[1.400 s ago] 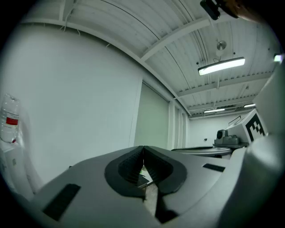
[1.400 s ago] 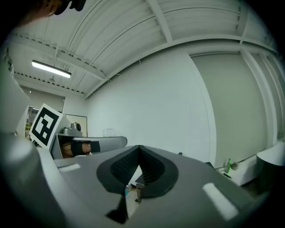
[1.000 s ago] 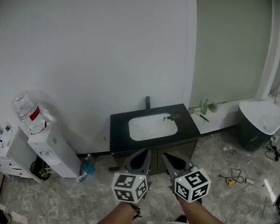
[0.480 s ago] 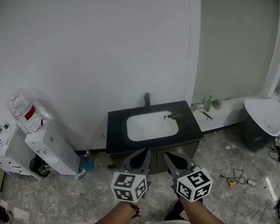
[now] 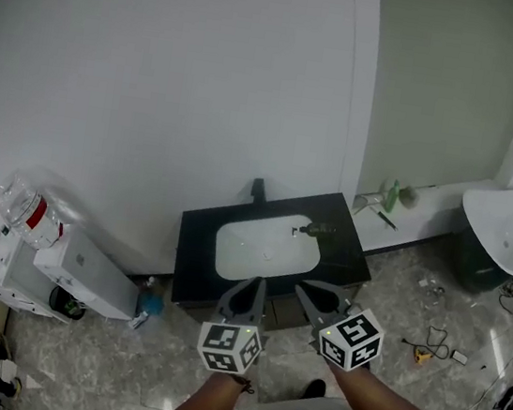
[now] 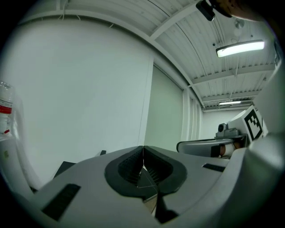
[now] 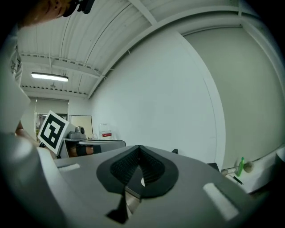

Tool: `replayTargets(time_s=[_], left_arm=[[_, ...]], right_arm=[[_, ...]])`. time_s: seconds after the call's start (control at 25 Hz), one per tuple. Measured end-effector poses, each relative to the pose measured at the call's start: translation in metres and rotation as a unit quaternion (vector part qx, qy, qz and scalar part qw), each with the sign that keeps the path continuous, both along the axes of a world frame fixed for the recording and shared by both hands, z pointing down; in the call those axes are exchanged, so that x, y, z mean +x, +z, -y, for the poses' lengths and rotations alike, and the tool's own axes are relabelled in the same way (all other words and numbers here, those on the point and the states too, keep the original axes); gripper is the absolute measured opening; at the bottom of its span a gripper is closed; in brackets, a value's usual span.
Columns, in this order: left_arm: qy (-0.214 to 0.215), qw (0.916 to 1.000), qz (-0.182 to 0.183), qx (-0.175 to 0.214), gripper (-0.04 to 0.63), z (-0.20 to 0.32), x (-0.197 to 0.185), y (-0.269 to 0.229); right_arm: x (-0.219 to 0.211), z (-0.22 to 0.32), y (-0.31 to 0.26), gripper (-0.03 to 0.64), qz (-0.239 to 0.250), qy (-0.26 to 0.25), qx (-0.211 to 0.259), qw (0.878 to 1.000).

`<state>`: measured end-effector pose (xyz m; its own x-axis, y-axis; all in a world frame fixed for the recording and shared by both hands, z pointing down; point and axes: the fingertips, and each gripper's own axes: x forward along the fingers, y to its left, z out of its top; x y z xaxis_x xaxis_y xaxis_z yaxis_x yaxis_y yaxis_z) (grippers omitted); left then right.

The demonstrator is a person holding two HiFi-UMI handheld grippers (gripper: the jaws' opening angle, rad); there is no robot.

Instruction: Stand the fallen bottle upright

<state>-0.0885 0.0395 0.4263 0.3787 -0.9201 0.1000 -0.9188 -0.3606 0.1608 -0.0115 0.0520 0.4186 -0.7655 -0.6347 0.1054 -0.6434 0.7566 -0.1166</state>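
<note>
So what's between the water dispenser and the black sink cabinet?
A small blue container on the floor, seen in the head view.

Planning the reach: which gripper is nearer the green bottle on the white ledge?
Right. The right gripper is below-left of the green bottle; the left gripper is farther left of it.
</note>
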Motion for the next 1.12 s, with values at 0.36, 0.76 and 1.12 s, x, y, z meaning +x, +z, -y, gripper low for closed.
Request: replayTargets(time_s=[0.36, 0.76, 1.12], left_arm=[[-0.021, 0.9994, -0.001, -0.027, 0.008, 0.095, 0.031, 0.026], [0.008, 0.9987, -0.016, -0.047, 0.008, 0.199, 0.042, 0.06], [0.041, 0.9956, -0.025, -0.081, 0.008, 0.32, -0.005, 0.093]], right_arm=[[0.043, 0.103, 0.028, 0.003, -0.012, -0.025, -0.042, 0.999], [0.041, 0.196, 0.07, 0.003, -0.047, -0.054, -0.084, 0.994], [-0.004, 0.335, 0.125, 0.01, -0.127, -0.059, -0.132, 0.981]])
